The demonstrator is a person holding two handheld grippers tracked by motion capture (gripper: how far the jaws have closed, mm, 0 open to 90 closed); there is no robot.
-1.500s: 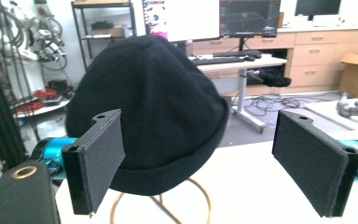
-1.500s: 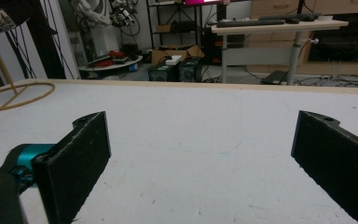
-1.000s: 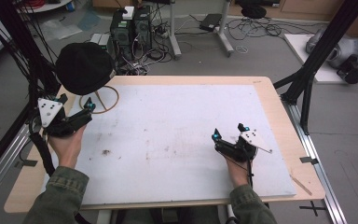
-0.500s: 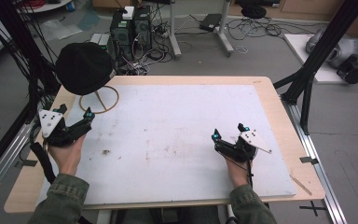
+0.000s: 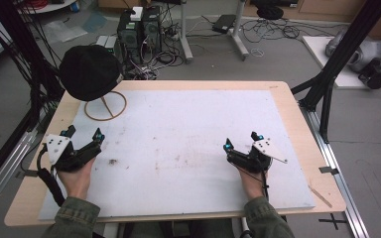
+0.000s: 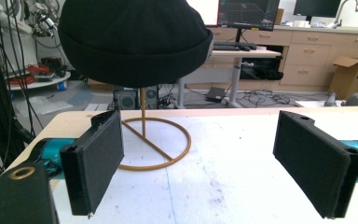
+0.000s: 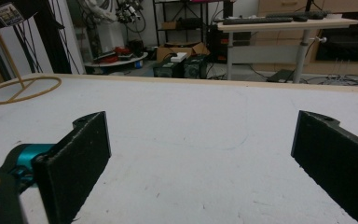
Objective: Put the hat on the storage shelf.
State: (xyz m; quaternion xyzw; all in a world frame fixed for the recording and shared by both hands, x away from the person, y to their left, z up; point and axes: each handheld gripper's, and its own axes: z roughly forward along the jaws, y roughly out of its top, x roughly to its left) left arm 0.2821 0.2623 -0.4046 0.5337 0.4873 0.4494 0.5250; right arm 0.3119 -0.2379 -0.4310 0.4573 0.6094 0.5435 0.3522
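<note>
Jaws on both grippers stand wide apart with nothing between them. From the high view, the left gripper (image 5: 84, 139) sits at the lower left of the frame and the right gripper (image 5: 241, 141) at the lower right, each resting low over the white mat (image 5: 188, 124) that covers the desk (image 5: 297, 114).

Nearest the left gripper is the black beanie (image 5: 89, 72), at the upper left of the high view, perched on a thin brass-coloured stand (image 5: 105, 105) whose ring base lies flat on the mat's far left corner. In the left gripper view the beanie (image 6: 135, 39) fills the upper middle of the frame, sitting upright, crown up and folded brim down, with the stand's post (image 6: 143, 112) rising straight under it; the long axis of post and cap runs vertical. Nothing lies between the left jaws and the stand.

Beyond the desk's far edge, computer towers (image 5: 139, 27) and a tangle of cables (image 5: 278, 29) crowd the floor, and black frame struts (image 5: 337, 59) rise at the upper right.

Much is cut off: the beanie's crown runs out of the top of the left gripper view, and in the right gripper view just part of the ring base (image 7: 21, 89) and a slanted bit of post peek in at the upper left. A small dark smudge (image 5: 113, 161) on the mat beside the left gripper is too small to make out.
</note>
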